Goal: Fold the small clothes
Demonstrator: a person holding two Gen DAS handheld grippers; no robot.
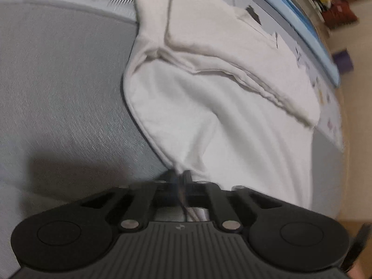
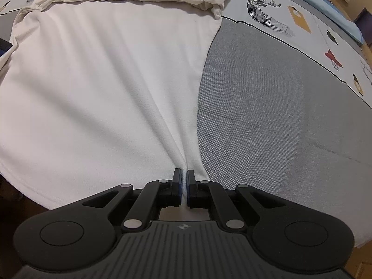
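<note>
A white, soft cotton garment point(image 2: 104, 74) is spread over a grey woven bed cover point(image 2: 279, 107), whose pale border is printed with geometric deer figures point(image 2: 262, 7). Its far part is already doubled over into a thick cream-coloured fold point(image 1: 232, 53), while the near hem is drawn taut toward both tools.

The right gripper point(image 2: 184, 186) is closed onto the hem corner, with a pinch of cloth seen between its blue-faced pads point(image 2: 178, 183), and tension creases are fanned out from that point. The left gripper point(image 1: 181, 181) is blurred by motion; its fingers appear drawn together on the opposite corner, where the cloth is gathered to a point.

The fabric is judged to be light, limp and not fragile. It is expected to sag and crease wherever it is not supported, so it is best taken at the two hem corners, as is done here, and kept evenly stretched. A shallow pinch could be slipped out of if the pull is uneven.
</note>
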